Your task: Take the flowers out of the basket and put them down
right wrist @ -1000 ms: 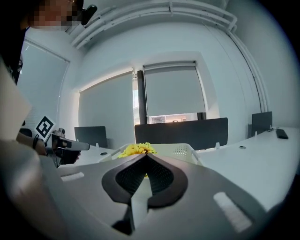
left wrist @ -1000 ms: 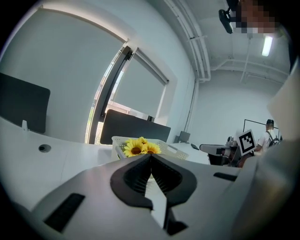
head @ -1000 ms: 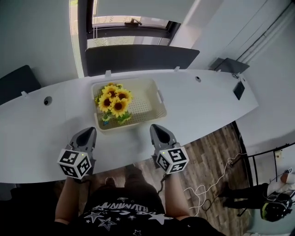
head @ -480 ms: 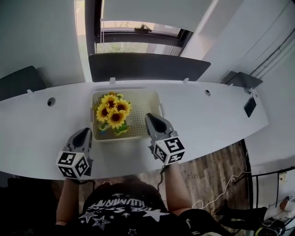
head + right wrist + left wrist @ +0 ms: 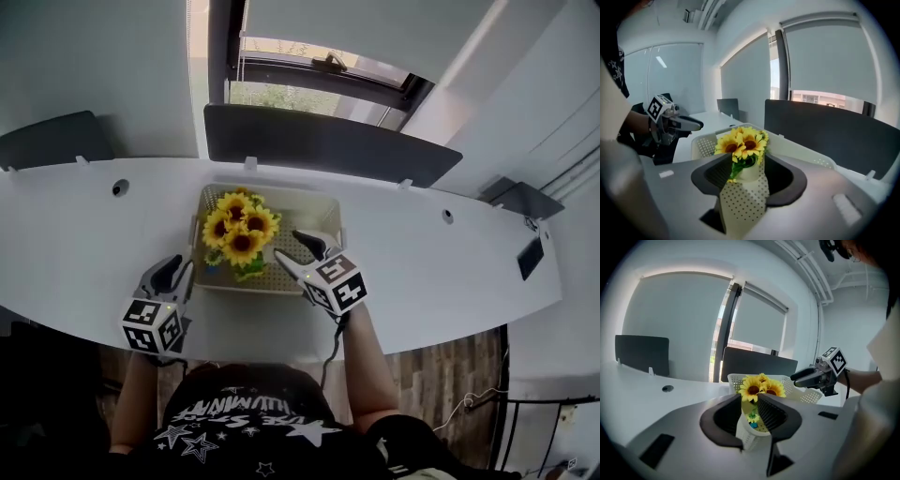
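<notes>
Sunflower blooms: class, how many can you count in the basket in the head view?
4 blooms, bunched at the basket's left end: one left, one at the back, one right, one in front. Smaller ones may be hidden.

A long white bench (image 5: 441, 272) curves beneath the fingers (image 5: 311, 243). Beyond them a dark screen (image 5: 319, 141) lines its far edge, then a window (image 5: 272, 97) lets daylight in under a half-drawn blind (image 5: 375, 28). Pale walls (image 5: 94, 56); wood floor (image 5: 450, 412) on their near side.

1 basket (image 5: 314, 199), 1 sunflower bunch (image 5: 239, 230) and 2 hand-held grippers (image 5: 174, 267) (image 5: 289, 245) show.
</notes>
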Demonstrator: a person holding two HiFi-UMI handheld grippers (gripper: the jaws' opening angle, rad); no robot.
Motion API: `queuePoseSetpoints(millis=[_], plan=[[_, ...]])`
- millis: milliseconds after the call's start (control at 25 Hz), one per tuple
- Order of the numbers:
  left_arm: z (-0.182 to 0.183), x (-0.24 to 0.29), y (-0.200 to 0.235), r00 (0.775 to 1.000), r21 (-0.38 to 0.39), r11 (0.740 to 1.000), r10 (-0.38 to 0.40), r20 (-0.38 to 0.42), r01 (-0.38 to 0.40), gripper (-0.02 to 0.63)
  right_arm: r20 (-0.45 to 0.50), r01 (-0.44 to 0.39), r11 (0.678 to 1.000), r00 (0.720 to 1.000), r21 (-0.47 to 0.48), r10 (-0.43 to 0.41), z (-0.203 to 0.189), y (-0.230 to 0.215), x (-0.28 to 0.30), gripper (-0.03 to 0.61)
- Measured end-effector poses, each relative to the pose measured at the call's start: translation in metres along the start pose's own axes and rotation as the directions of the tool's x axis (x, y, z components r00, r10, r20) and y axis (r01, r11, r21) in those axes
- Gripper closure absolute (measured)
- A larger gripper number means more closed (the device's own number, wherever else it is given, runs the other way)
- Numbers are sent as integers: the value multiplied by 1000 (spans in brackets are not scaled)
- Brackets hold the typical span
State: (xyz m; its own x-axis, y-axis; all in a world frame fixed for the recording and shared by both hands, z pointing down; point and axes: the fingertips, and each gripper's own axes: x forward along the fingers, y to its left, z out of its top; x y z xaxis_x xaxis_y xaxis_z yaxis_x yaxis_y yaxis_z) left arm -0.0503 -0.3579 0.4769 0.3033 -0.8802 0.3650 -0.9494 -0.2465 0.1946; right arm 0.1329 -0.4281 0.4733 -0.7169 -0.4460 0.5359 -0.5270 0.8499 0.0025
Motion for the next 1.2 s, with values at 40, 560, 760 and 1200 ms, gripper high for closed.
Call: queuePoseSetpoints(millis=[40,560,760,1200], plan=[[-3,1,1,1000,4,1000,12,-10,-12,511,-36,-17,1000,999,-18,16,-5,1,5,383],[-23,22,10,985,-62,990,122,-122,-130,433,-207,-177,984,964,-36,166,-27,-1,40,382],[-35,31,12,974,-39,990,123,-189,-132,433,-316,-193,980,934,-45,170,-52,-6,56,371],[-41,37,14,970,-82,989,103,-219,-123,519,-411,-223,958,902,-181,132,-81,-4,93,370]])
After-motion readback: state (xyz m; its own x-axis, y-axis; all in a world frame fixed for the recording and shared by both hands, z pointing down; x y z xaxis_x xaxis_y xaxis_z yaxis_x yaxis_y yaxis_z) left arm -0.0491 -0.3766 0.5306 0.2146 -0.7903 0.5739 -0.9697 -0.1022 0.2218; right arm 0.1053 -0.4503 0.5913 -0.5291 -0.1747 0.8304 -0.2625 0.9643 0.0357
